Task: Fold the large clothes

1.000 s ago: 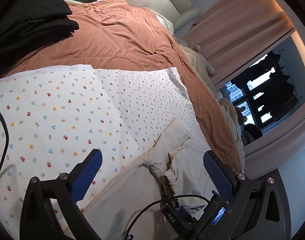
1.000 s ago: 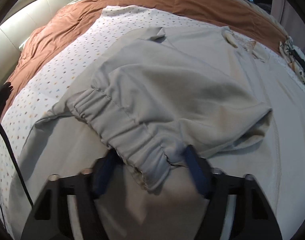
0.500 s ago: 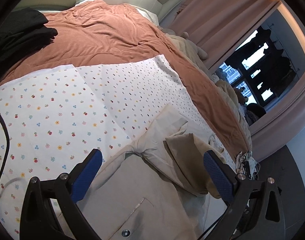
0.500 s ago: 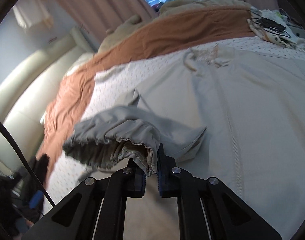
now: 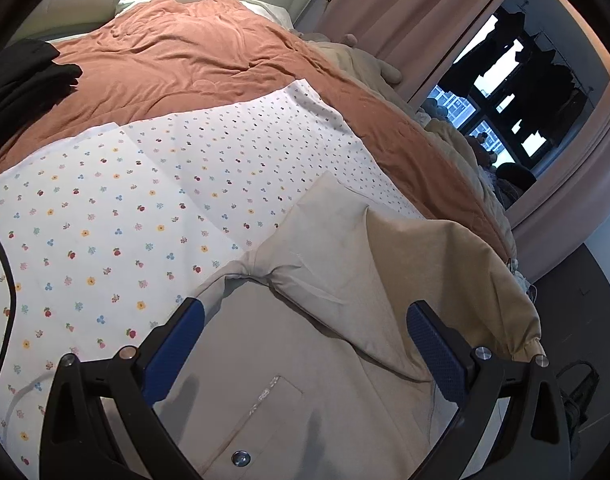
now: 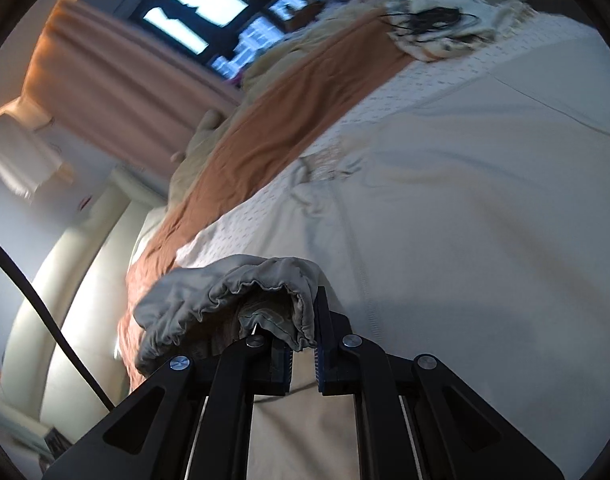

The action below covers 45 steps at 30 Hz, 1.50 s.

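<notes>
A large beige jacket [image 5: 289, 364] lies spread on a flower-print sheet [image 5: 105, 216] on the bed. Its sleeve [image 5: 445, 264] is lifted and drawn across the body, with the elastic cuff [image 6: 261, 292] pinched between the pads of my right gripper [image 6: 303, 354], which is shut on it. The jacket body [image 6: 465, 220] stretches away below in the right wrist view. My left gripper [image 5: 305, 344] hovers open over the jacket's front near a snap button [image 5: 240, 458], nothing between its blue pads [image 5: 173, 350].
An orange-brown blanket [image 5: 177, 60] covers the far bed. Dark clothes [image 5: 21, 80] are piled at far left. Pink curtains [image 5: 405, 20] and a window [image 5: 505, 92] stand to the right. A heap of cloth and cables [image 6: 445, 28] sits at the bed's far corner.
My right gripper closed on the sleeve cuff, lifted it and carried it across the jacket while rolling. The left gripper slid over the jacket front; the sleeve now hangs raised at its right.
</notes>
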### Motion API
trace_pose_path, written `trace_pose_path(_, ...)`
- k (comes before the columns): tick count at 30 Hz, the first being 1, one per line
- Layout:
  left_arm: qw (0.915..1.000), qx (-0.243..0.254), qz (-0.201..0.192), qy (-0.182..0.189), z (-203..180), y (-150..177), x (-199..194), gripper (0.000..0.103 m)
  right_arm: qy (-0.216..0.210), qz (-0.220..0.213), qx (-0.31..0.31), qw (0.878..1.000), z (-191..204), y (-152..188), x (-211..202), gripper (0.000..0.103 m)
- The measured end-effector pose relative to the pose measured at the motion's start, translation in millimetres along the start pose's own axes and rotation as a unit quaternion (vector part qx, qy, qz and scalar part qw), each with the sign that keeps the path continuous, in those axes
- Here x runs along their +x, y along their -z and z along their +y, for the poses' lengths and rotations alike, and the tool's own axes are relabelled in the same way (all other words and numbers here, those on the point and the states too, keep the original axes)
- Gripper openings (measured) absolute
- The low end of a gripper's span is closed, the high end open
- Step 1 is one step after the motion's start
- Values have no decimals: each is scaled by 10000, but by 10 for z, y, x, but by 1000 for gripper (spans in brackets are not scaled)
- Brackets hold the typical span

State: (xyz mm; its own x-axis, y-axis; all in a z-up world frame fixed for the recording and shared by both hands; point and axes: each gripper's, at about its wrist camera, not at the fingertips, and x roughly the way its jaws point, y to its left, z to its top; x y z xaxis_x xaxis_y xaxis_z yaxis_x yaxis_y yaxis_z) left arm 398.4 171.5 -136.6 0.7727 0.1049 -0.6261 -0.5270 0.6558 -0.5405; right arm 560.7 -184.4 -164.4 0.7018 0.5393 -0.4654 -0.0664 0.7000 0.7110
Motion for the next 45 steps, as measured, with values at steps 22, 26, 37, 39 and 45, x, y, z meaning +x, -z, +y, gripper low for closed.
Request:
trace_pose_path(22,9967,776,227,-80,-341,166,103,103,1174,-178,264,9926,-576,-84,-645,68)
trace_pose_path(26,9956,886,301,17,-438,218,111,103,1507,-347,13,9880,-782,-175,-904,67)
trace_pose_path(37,9893,1389,427,134,-757,427,154,103,1621,-1122,624,9784,-1618,-421,-1398,67)
trace_pose_path(39,9889,1384,504,176,-785,469,177,103,1664,-1275,868,9739,-1802,-438,-1435,66)
trace_pose_path(45,9860,1559,555,189,-891,552,204,103,1497,-1467,1388,9679,-2251,-510,-1392,41)
